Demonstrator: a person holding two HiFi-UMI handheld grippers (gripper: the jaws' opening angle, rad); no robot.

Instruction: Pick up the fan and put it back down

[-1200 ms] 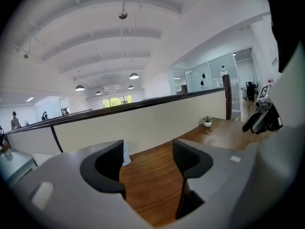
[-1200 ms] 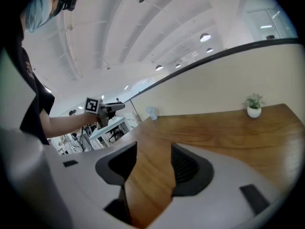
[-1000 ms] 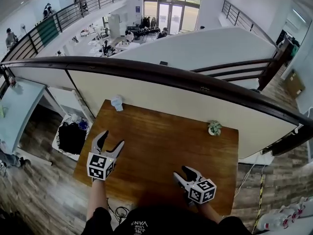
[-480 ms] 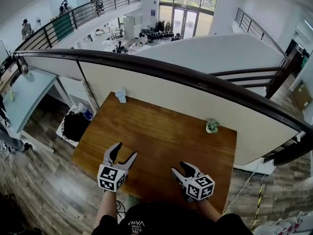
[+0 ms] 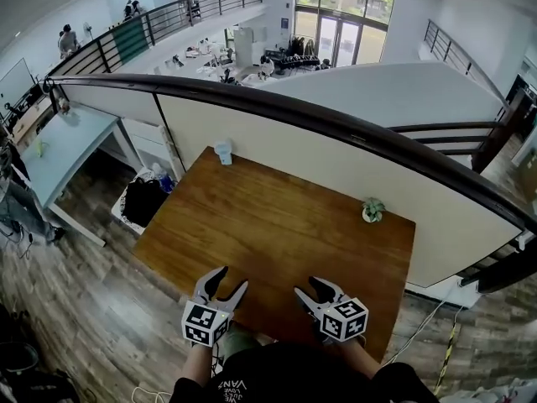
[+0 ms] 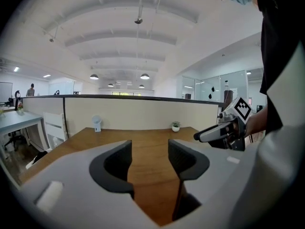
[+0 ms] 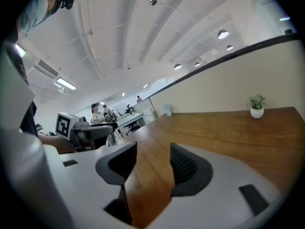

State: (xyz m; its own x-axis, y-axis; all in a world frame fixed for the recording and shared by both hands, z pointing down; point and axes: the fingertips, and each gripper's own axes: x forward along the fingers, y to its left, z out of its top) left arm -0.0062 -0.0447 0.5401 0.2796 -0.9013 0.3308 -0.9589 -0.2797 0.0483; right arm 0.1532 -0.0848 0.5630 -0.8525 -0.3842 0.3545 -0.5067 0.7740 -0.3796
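The fan [image 5: 222,151] is small and white and stands upright at the far left corner of the wooden table [image 5: 277,225]. It also shows far off as the fan [image 6: 96,123] in the left gripper view and as the fan [image 7: 166,109] in the right gripper view. My left gripper [image 5: 229,280] hovers over the near edge of the table, a full table length from it. Its jaws are closing with nothing between them. My right gripper [image 5: 307,288] is beside it at the near edge, open and empty.
A small potted plant [image 5: 372,211] sits near the far right corner. A cream partition with a dark rail [image 5: 336,128] runs behind the table. A black bag [image 5: 144,201] lies on the floor to the left, beside a white desk [image 5: 67,149].
My left gripper has moved right along the near edge and closer to my right gripper. The head view has shifted, so the table sits further right. The right gripper has hardly moved.
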